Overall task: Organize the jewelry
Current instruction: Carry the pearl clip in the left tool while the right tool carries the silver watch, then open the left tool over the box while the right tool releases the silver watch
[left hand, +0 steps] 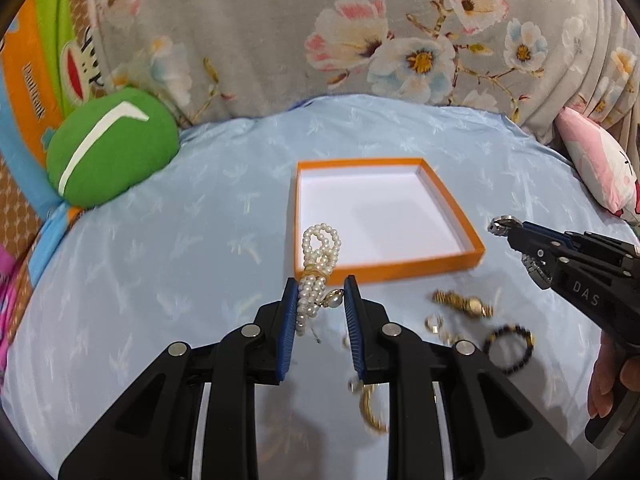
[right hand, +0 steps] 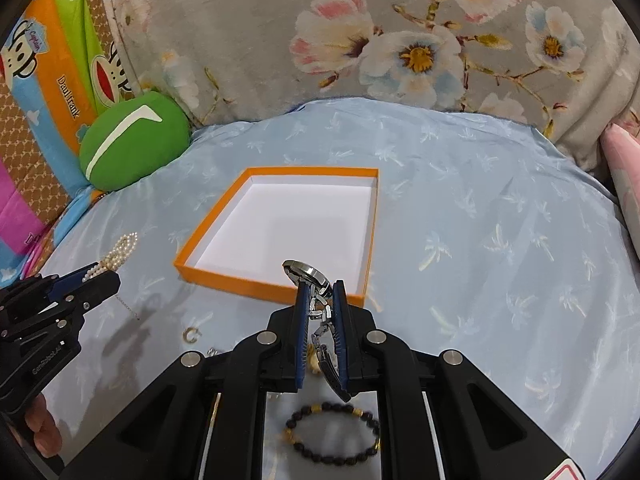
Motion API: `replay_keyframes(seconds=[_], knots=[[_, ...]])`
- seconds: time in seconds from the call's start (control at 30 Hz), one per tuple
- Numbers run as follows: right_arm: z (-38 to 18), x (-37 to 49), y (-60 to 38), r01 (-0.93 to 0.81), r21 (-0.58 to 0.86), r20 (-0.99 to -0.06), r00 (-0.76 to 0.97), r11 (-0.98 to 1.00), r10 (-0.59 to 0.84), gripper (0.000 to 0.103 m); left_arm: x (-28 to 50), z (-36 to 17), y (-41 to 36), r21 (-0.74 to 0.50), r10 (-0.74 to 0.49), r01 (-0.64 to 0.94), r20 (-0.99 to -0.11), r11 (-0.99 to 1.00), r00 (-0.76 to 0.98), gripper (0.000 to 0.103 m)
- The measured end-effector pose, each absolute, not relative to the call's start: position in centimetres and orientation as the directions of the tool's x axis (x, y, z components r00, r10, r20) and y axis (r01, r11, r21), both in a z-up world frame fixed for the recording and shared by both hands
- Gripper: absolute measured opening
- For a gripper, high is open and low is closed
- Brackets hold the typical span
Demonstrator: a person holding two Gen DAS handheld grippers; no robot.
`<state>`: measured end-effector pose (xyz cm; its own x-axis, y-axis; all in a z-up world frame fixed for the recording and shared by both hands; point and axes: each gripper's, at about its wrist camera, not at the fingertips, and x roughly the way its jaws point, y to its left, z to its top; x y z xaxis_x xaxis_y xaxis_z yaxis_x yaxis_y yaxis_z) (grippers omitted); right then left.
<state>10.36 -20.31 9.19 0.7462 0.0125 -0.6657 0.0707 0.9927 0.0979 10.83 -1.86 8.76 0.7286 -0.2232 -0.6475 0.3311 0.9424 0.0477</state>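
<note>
An empty orange box (left hand: 440, 264) with a white floor lies on the blue sheet; it also shows in the right wrist view (right hand: 224, 276). My left gripper (left hand: 322, 294) is shut on a pearl necklace (left hand: 320, 248), held just before the box's near left corner; the necklace also shows in the right wrist view (right hand: 120, 254). My right gripper (right hand: 320, 292) is shut on a silver watch (right hand: 308, 274) above the box's near edge, also seen in the left wrist view (left hand: 502, 226). A gold watch (left hand: 464, 304) and a dark bead bracelet (left hand: 510, 348) (right hand: 334, 432) lie loose.
Small gold rings (left hand: 436, 326) and a gold piece (left hand: 370, 408) lie on the sheet near the grippers. A green cushion (left hand: 108, 148) sits at the left, a pink pillow (left hand: 600, 168) at the right, a floral quilt (left hand: 320, 20) behind.
</note>
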Motion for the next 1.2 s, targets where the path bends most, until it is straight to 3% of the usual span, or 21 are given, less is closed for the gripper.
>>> replay_keyframes(seconds=[0.4,0.6,0.83,1.1,1.17,1.2], knots=[[8.2,22.6,-22.6,0.104,0.038,-0.692,0.720,0.994,-0.049,0.011,23.3,8.3,-7.6,0.046,-0.253,0.364,-0.639,0.930,0.726,0.022],[5.9,27.8,-23.1,0.100,-0.011,-0.737,0.671,0.995,-0.076,0.011,29.2,6.2,-9.6,-0.013,-0.272,0.367,-0.695,0.930,0.666,0.022],[3.5,30.5,-23.1,0.100,-0.086,-0.783,0.608,0.991,-0.130,0.011,32.6,3.4,-11.1,-0.007,-0.229,0.349,-0.766,0.937,0.600,0.022],[2.1,31.0,-22.6,0.027,-0.067,-0.824,0.563,0.997,-0.071,0.013,33.5,2.0,-10.9,-0.038,-0.229,0.339,-0.807,0.940,0.544,0.023],[2.1,30.7,-22.6,0.019,-0.046,-0.822,0.568,0.999,-0.049,0.016,33.5,2.1,-10.7,-0.042,-0.229,0.333,-0.805,0.942,0.547,0.028],[2.2,30.5,-22.6,0.013,-0.026,-0.820,0.572,1.000,-0.029,0.017,33.5,2.1,-10.6,-0.047,-0.232,0.330,-0.803,0.943,0.549,0.038]])
